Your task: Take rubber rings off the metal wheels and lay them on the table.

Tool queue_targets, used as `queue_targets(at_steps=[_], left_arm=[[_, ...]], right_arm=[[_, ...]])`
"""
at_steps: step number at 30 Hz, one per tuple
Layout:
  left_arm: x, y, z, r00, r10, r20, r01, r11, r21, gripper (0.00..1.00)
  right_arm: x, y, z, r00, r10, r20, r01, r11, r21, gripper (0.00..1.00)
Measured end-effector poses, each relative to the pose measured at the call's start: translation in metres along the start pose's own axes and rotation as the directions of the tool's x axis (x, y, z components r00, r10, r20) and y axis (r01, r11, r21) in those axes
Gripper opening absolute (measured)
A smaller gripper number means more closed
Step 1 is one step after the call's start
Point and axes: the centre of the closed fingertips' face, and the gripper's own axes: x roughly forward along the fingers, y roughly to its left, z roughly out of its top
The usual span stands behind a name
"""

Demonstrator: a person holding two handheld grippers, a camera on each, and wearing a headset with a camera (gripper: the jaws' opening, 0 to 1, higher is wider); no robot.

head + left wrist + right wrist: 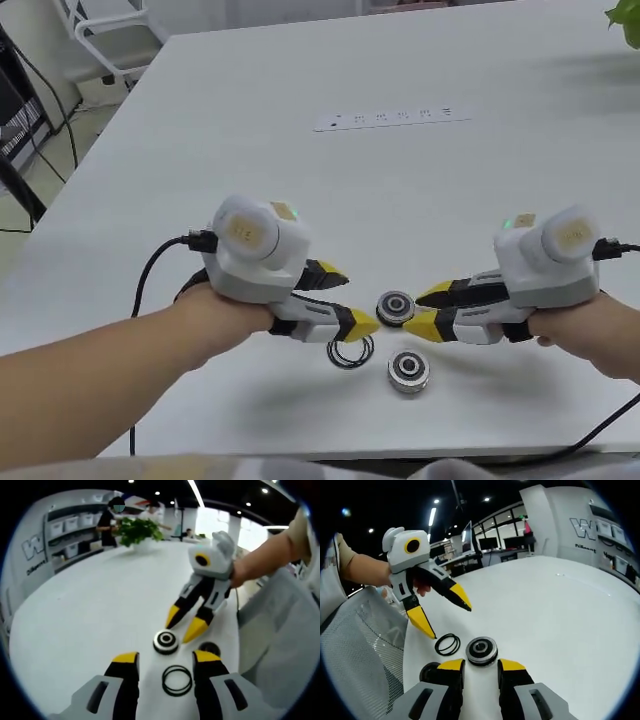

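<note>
Two metal wheels lie on the white table (300,150). One wheel (396,307) (166,642) (481,651) sits between the two grippers' tips, just ahead of the right jaws. The other wheel (408,370) (209,649) lies nearer the front edge. Black rubber rings (350,352) (177,680) (447,644) rest flat on the table under the left gripper's tips. My left gripper (352,298) (165,657) (445,614) is wide open and holds nothing. My right gripper (420,308) (183,624) (481,665) is open too, apart from the wheel.
A flat socket panel (390,118) is set in the table farther back. A white chair frame (100,30) stands at the far left, and a green plant (627,20) (137,530) at the far right. Black cables (150,280) trail from both grippers.
</note>
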Motion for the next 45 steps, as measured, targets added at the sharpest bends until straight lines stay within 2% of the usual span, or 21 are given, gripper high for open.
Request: queue_targets(at_steps=[5, 17, 34, 45], left_arm=[[0.007, -0.003, 0.002, 0.9999, -0.01, -0.004, 0.01, 1.0, 0.004, 0.42], [0.021, -0.002, 0.004, 0.9999, -0.014, -0.006, 0.014, 1.0, 0.008, 0.38], [0.038, -0.006, 0.004, 0.999, -0.028, -0.033, 0.03, 0.998, 0.046, 0.33], [0.044, -0.008, 0.005, 0.9986, -0.035, -0.04, 0.038, 0.995, 0.09, 0.22]], right_arm=[[0.003, -0.003, 0.0, 0.9999, -0.012, 0.005, 0.012, 1.0, -0.013, 0.23], [0.005, -0.008, -0.003, 0.9997, -0.022, 0.002, 0.022, 0.999, -0.037, 0.2], [0.005, -0.007, -0.004, 0.9996, -0.027, 0.002, 0.027, 0.998, -0.054, 0.19], [0.006, -0.008, -0.006, 0.9996, -0.029, -0.001, 0.029, 0.998, -0.052, 0.17]])
